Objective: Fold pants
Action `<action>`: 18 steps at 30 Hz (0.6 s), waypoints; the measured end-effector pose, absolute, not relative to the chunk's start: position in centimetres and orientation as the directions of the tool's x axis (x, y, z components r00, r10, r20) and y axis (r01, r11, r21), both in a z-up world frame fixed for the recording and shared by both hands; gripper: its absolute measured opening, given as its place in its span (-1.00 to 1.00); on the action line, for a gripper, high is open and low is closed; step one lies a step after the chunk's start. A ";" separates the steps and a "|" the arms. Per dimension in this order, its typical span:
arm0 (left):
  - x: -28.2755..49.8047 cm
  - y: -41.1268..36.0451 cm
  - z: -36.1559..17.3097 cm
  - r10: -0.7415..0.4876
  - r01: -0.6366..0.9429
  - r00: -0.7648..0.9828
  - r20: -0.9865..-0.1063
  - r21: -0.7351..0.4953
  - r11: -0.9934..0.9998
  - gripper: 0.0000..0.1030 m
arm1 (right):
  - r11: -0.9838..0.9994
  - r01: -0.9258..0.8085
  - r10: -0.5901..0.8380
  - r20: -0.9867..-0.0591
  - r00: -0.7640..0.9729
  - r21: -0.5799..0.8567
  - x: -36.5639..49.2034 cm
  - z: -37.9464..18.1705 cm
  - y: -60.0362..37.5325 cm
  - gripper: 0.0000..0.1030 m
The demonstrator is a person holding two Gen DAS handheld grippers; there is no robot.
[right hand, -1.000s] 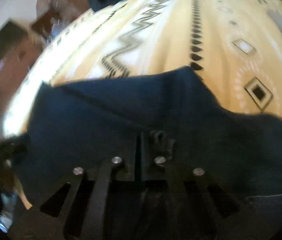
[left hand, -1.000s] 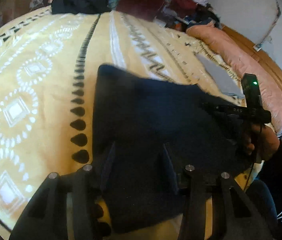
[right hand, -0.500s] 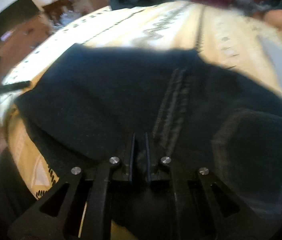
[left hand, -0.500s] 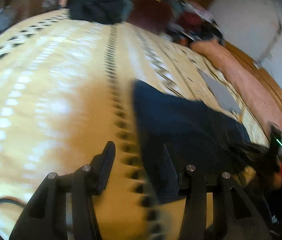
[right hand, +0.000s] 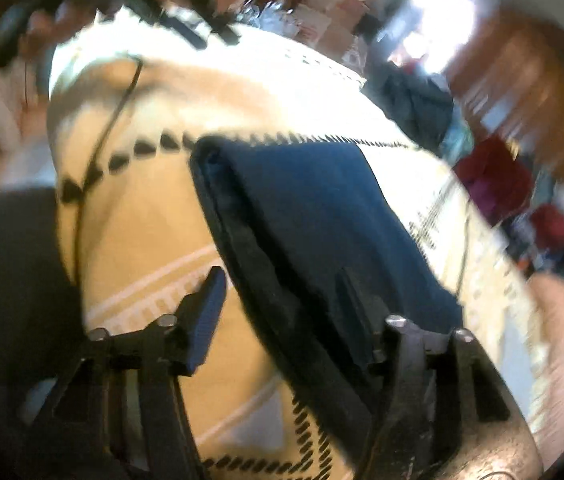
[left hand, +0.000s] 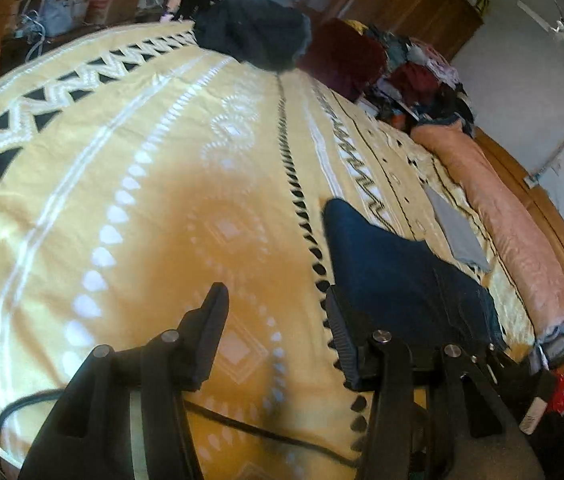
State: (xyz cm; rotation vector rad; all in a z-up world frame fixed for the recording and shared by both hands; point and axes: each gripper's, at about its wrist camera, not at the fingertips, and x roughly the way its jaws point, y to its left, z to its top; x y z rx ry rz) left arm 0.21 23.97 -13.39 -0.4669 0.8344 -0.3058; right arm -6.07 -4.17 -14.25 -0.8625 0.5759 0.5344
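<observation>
The dark navy pants point(left hand: 394, 268) lie folded into a compact rectangle on the yellow patterned bedspread point(left hand: 121, 200). My left gripper point(left hand: 273, 308) is open and empty, its right finger beside the pants' left edge. In the blurred right wrist view the folded pants point(right hand: 314, 208) lie flat on the bedspread point(right hand: 141, 220), with a thick folded edge on their left. My right gripper point(right hand: 282, 292) is open and empty just above the pants' near edge.
A heap of dark clothes point(left hand: 253, 36) and a maroon pile point(left hand: 346, 56) sit at the bed's far end. A folded grey piece point(left hand: 458, 232) and a pink bolster point(left hand: 514, 224) lie to the right. A black cable point(left hand: 241, 424) crosses the near bedspread.
Both grippers have let go of the pants and opened. The left gripper swung left off the cloth. The right gripper pulled back and turned; the pants now lie folded.
</observation>
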 end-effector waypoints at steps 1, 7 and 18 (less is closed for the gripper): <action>0.3 23.7 -13.7 -0.453 0.084 0.624 -0.636 -0.522 0.849 -0.01 | 0.534 -0.638 0.193 -0.654 0.731 -0.555 -6.2 -14.6 -4.1 0.18; 4.5 20.1 -15.2 -0.535 0.143 0.543 -0.647 -0.556 0.819 0.00 | 0.582 -0.605 0.171 -0.645 0.745 -0.544 -4.1 -13.9 -3.3 -0.05; 16.1 13.6 -17.3 -0.569 0.200 0.418 -0.708 -0.539 0.818 0.04 | 0.610 -0.578 0.129 -0.652 0.747 -0.542 -3.7 -14.3 -1.6 -0.37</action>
